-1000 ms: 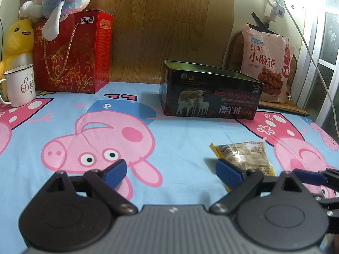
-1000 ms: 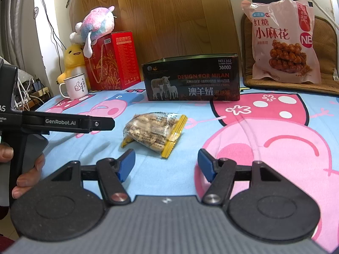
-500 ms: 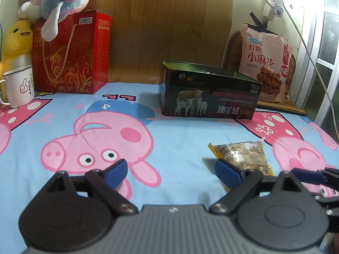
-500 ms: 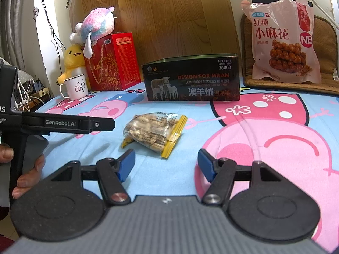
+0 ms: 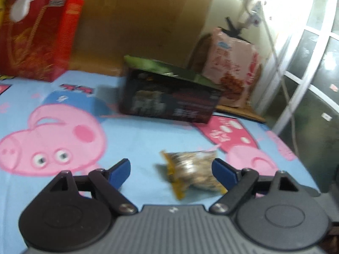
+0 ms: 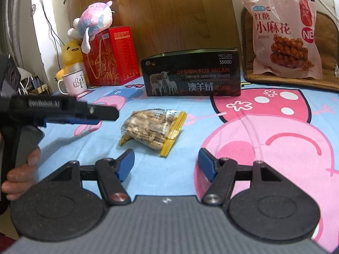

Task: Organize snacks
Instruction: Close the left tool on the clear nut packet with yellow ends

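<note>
A small clear snack bag [image 5: 190, 171] with yellow zip edges lies on the cartoon pig sheet. My left gripper [image 5: 170, 167] is low over it, its jaws closing. The bag lies between the blue pads, close to the right one, and neither pad presses on it. The right wrist view shows the same snack bag [image 6: 152, 129] just ahead of my right gripper [image 6: 166, 158], which stands open and empty. There the left gripper [image 6: 95, 116] reaches in from the left. Behind stands a dark open box [image 6: 190, 78] printed with sheep.
A big pink bag of twisted dough snacks [image 6: 284, 36] leans on a brown cushion at back right. A red gift box [image 6: 110, 57], plush toys [image 6: 95, 21] and a mug [image 6: 74, 82] stand at back left. A person's hand [image 6: 21, 173] holds the left gripper's grip.
The left gripper has swung right toward the snack bag, which now sits between its pads instead of behind the right one. Its jaws have narrowed a little. The right gripper has not moved.
</note>
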`<state>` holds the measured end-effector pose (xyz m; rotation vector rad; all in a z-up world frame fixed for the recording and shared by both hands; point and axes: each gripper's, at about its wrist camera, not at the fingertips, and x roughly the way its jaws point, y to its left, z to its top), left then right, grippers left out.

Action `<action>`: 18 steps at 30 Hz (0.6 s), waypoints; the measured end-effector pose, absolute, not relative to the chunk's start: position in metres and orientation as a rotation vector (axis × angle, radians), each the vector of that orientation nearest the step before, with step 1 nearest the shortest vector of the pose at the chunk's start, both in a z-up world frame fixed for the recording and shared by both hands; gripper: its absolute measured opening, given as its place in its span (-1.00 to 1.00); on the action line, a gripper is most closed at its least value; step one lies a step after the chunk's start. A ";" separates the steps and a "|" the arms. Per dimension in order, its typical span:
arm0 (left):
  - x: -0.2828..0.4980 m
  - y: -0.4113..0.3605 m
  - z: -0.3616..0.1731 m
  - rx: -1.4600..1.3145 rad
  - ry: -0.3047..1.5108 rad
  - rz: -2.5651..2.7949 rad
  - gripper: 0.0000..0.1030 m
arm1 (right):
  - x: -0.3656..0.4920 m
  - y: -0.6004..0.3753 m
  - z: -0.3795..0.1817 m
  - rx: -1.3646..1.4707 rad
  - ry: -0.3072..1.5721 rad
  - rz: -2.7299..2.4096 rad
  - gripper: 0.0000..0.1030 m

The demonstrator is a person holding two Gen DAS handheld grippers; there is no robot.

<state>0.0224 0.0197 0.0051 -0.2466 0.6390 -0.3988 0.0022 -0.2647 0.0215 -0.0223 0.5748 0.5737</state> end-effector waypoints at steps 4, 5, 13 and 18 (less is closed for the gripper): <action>0.034 0.003 0.007 -0.247 0.676 -0.444 0.69 | 0.010 -0.255 0.024 -0.103 0.583 0.586 0.39; 0.037 0.001 0.004 -0.256 0.693 -0.446 0.64 | 0.013 -0.252 0.024 -0.133 0.583 0.590 0.41; 0.050 0.003 -0.019 -0.350 0.717 -0.497 -0.16 | 0.036 -0.234 0.021 -0.187 0.590 0.646 0.22; 0.049 0.011 -0.020 -0.412 0.710 -0.525 -0.24 | 0.029 -0.231 0.022 -0.201 0.574 0.646 -0.15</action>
